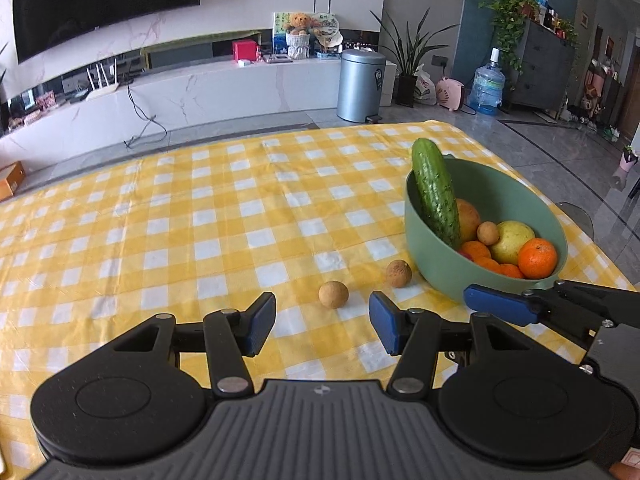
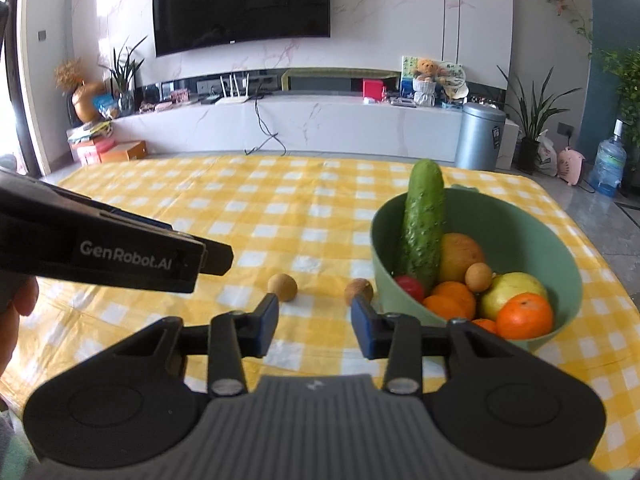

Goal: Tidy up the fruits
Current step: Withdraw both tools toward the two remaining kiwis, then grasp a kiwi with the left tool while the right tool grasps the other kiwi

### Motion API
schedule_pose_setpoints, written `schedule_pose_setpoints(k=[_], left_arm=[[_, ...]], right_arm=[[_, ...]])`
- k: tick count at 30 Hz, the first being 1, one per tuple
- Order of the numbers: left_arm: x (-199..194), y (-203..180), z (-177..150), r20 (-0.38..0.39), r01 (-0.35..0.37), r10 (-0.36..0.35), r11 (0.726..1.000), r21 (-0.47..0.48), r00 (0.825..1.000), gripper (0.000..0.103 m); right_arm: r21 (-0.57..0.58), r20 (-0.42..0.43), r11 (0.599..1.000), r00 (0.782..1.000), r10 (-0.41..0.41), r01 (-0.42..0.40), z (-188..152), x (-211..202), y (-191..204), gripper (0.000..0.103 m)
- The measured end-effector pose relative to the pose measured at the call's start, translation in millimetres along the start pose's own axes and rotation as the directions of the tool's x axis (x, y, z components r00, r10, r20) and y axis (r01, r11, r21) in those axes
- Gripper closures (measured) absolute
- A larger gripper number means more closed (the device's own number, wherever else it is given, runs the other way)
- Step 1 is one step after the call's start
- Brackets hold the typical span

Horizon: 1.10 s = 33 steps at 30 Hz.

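yellow checked cloth (image 1: 160, 220) carries two loose longans (image 1: 333, 294) beside the green bowl (image 1: 440, 264); left gripper (image 1: 322, 326) and right gripper (image 2: 315, 326) hover open, empty, next needing a centred descent.

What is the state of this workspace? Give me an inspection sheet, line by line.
Surface: yellow checked tablecloth, flat, no spills seen.
Job's things: green bowl holding a cucumber that leans on its rim, oranges and other fruit; two small brown fruits lie loose on the cloth, the far one apart from the bowl and the near one just beside it.
Clutter: nothing seen on the cloth.
Grippers: left gripper open, empty, in front of the far one; right gripper open, empty, low near the loose fruits.
Cables: dark cable hanging from the TV shelf to the floor.
Surroundings: television, metal bin, water bottle, potted plant.
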<state>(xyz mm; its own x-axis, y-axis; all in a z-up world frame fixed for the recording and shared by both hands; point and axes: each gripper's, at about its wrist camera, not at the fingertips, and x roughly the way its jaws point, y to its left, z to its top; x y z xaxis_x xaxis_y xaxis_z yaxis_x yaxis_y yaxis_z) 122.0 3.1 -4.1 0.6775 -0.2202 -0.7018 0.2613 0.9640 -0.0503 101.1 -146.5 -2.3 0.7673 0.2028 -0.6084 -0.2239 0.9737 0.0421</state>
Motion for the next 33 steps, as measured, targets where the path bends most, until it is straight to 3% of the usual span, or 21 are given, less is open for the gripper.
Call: schedule_pose_setpoints(k=[3, 13, 25, 33], left_arm=[[8, 5, -2, -0.006, 0.008, -0.008, 1.000, -0.017, 1.000, 0.039], [32, 32, -12, -0.003, 0.074, -0.075, 0.992, -0.099, 0.997, 0.044], [71, 29, -3, -0.042, 0.150, -0.156, 0.982, -0.118, 0.987, 0.051], [94, 27, -5, -0.071, 0.161, -0.175, 0.974, -0.161, 0.982, 0.060]], right_arm=[[-0.007, -0.022, 1.000, 1.000, -0.002, 0.002, -1, 12, 4, 0.073], [0.001, -0.067, 1.000, 0.998, -0.014, 0.014, 2, 42, 6, 0.074], [0.003, -0.103, 0.990, 0.984, -0.143, 0.144, 0, 66, 7, 0.075], [0.071, -0.122, 0.982, 0.979, -0.163, 0.173, -3, 74, -3, 0.078]])
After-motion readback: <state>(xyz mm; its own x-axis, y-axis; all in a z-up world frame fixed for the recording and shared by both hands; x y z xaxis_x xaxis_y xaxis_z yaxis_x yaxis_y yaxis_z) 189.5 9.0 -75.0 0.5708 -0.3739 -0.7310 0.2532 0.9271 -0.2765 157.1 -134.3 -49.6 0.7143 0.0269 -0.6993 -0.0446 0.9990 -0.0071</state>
